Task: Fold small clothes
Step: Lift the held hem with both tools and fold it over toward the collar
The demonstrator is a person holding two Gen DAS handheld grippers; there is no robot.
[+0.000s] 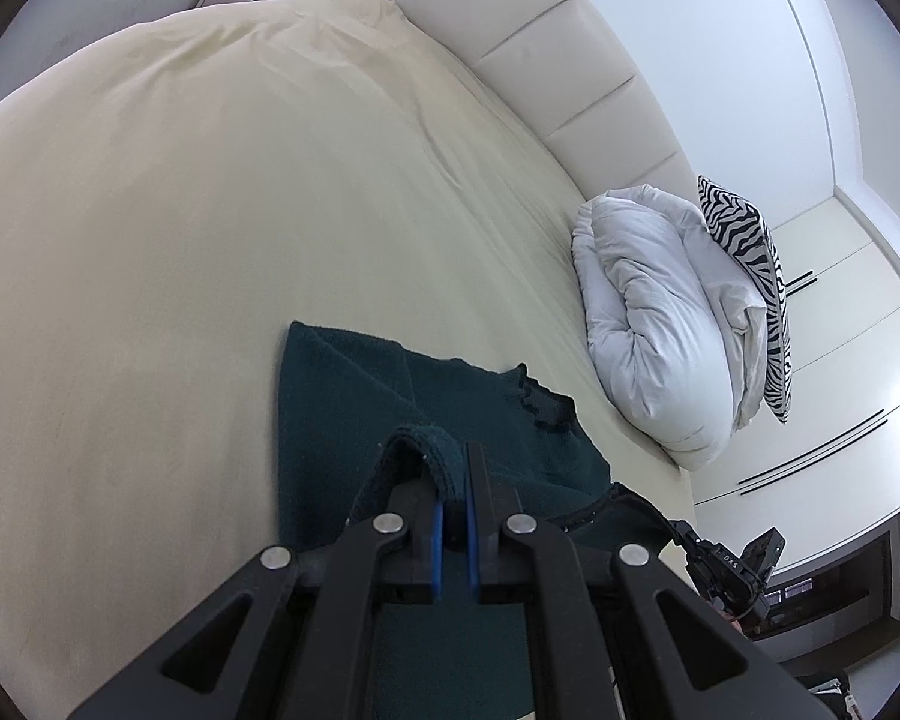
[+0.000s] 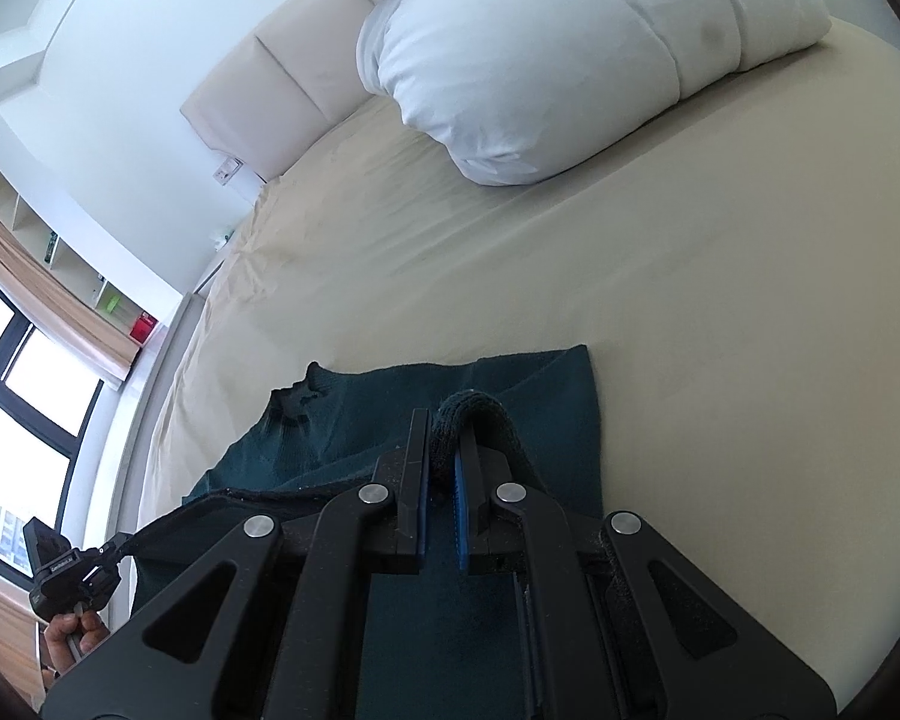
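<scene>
Dark green knit garment lay on the cream bedsheet, near the edge of the bed closest to both cameras. Its far part rested flat on the sheet; its near edge was lifted off the sheet at 2 points.

Left gripper: jaws drawn together and clamped on a bunched fold of the garment's hem, which looped up over the fingertips. Blue pads pressed against the knit.

Right gripper: jaws likewise together, pinching a rolled bit of the same garment's edge; the fabric arched over the right-hand finger. In the left wrist view this gripper showed at the lower right, the garment's edge stretched taut toward it.

In the right wrist view, the other gripper appeared at the lower left with a hand around its handle; the dark hem ran between the 2 tools.

A small ragged patch of darker trim sat on the garment's far right side, as the left wrist view showed it.

White folded duvet sat on the bed against the padded headboard, well apart from the garment. A zebra-print cushion leaned just behind the duvet, touching it.

A window with a tan blind showed at the left of the right wrist view.
</scene>
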